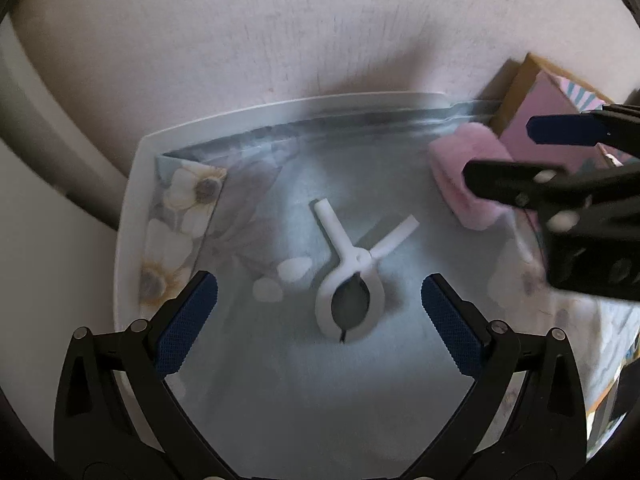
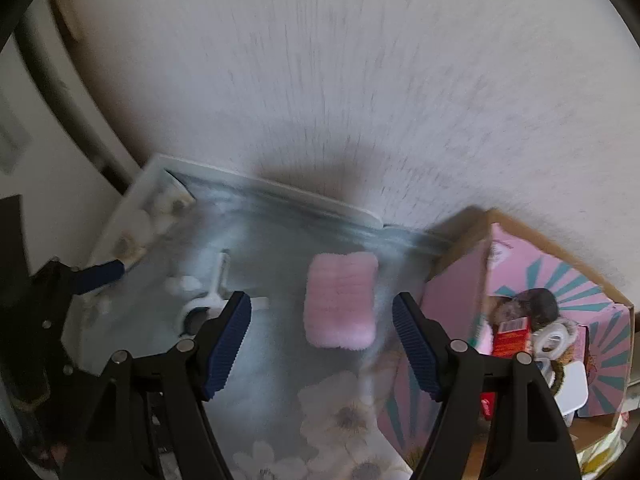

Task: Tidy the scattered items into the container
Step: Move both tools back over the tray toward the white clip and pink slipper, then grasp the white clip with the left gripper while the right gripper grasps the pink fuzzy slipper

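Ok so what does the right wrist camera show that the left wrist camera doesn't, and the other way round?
Only the right wrist view looks into the pink box: a red packet and a white tape roll lie inside. Only the left wrist view shows the white clamp whole, between the open fingers of the left gripper; the right view's own finger hides part of it. Both show the pink sponge on the floral cloth, the box beside it, and each other's gripper; the right gripper is open around the sponge.
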`<act>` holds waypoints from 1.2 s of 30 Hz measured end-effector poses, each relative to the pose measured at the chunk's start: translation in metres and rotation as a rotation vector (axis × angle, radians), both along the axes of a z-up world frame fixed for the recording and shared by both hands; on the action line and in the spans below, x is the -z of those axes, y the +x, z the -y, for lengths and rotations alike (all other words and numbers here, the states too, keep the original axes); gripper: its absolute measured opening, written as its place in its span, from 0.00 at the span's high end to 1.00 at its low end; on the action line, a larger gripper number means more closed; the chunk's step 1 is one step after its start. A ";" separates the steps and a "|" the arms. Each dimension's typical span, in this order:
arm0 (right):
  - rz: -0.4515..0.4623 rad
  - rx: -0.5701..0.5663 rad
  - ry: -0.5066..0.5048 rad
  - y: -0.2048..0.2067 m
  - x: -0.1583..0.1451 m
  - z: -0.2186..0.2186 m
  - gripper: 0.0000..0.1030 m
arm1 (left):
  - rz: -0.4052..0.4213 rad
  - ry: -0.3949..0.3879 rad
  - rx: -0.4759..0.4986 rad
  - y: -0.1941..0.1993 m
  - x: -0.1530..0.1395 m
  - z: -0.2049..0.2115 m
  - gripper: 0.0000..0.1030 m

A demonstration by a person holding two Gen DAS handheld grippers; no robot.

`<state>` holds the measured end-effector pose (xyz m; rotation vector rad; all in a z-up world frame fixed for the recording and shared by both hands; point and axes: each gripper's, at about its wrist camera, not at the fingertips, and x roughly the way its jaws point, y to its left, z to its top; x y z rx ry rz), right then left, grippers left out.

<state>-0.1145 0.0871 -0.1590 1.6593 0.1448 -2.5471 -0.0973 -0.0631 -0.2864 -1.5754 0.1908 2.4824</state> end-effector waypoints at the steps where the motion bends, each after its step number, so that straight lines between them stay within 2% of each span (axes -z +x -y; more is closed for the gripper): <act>1: 0.014 0.000 0.012 -0.005 0.006 0.001 0.33 | 0.003 0.003 -0.001 -0.002 0.003 0.000 0.01; 6: 0.048 0.003 0.107 -0.016 0.032 0.006 0.33 | 0.002 0.010 0.004 -0.008 0.014 -0.001 0.01; 11: 0.045 -0.024 0.198 -0.019 0.043 0.014 0.33 | 0.003 0.003 0.020 -0.009 0.023 -0.004 0.04; 16: 0.074 -0.033 0.220 -0.024 0.055 0.015 0.33 | 0.018 -0.001 0.041 -0.010 0.029 -0.009 0.21; 23: 0.157 -0.020 0.136 -0.028 0.078 0.008 0.33 | 0.020 0.012 0.039 -0.005 0.030 -0.010 0.29; 26: 0.144 -0.018 0.104 -0.025 0.078 0.005 0.44 | 0.012 0.014 0.043 -0.001 0.028 -0.012 0.39; 27: 0.141 -0.016 0.105 -0.024 0.077 0.004 0.52 | 0.011 0.015 0.046 0.000 0.027 -0.013 0.44; 29: 0.133 -0.013 0.118 -0.024 0.076 0.003 0.59 | 0.010 0.015 0.049 0.001 0.026 -0.015 0.52; 32: 0.133 -0.010 0.106 -0.023 0.075 0.000 0.60 | 0.010 0.016 0.049 0.004 0.024 -0.018 0.65; 36: 0.115 -0.009 0.112 -0.018 0.073 0.001 0.61 | 0.014 0.015 0.039 0.006 0.022 -0.018 0.67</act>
